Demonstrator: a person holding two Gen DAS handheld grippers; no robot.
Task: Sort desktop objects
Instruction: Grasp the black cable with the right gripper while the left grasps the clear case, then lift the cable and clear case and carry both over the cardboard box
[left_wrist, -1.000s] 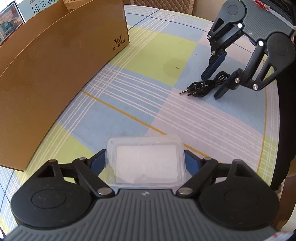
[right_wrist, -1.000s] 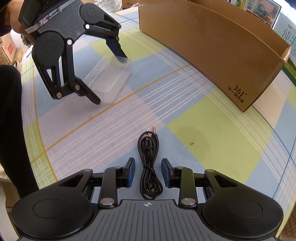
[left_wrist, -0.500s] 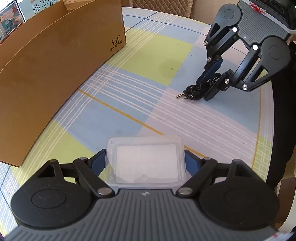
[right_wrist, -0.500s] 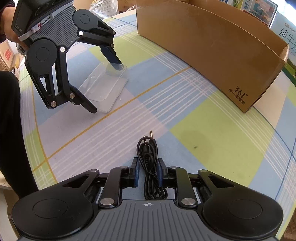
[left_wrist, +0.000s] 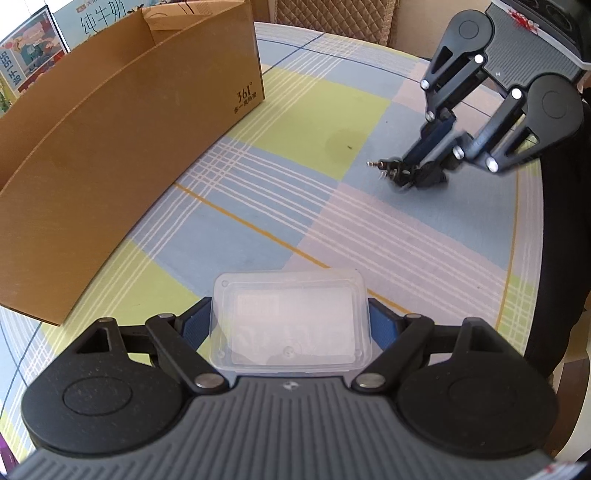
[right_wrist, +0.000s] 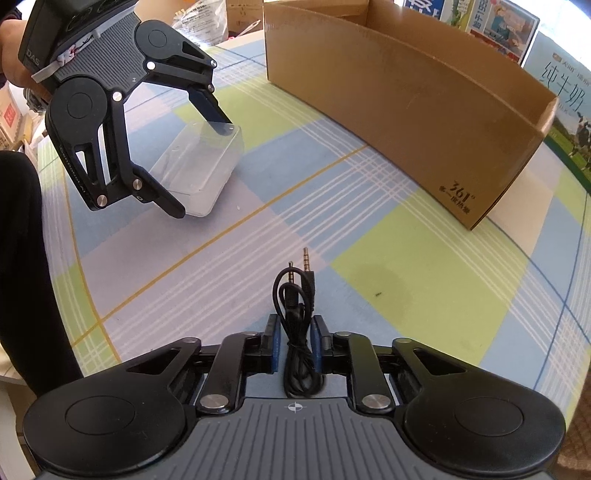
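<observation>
Up close in the right wrist view, the right gripper (right_wrist: 294, 347) has just been closing and now pinches a bundled black cable (right_wrist: 297, 314) between its blue pads; the coil's near end is hidden behind the gripper body, while its two plugs stick out ahead over the checked tablecloth (right_wrist: 388, 266). From the left wrist view that same cable (left_wrist: 400, 171) is a blurred dark knot, with only one metal plug tip clear.

Nearest in the left wrist view, the left gripper (left_wrist: 290, 323) stands wide, its fingers against the two short ends of a clear plastic box (left_wrist: 290, 325). The box's near edge is covered by the gripper body, and whether it rests on the cloth cannot be told.

Between the two grippers the cloth lies bare. Farther off, a long open cardboard box (left_wrist: 110, 155) runs along the table's far side, its left end cut off by the frame. Printed cartons (right_wrist: 565, 92) show behind it.
</observation>
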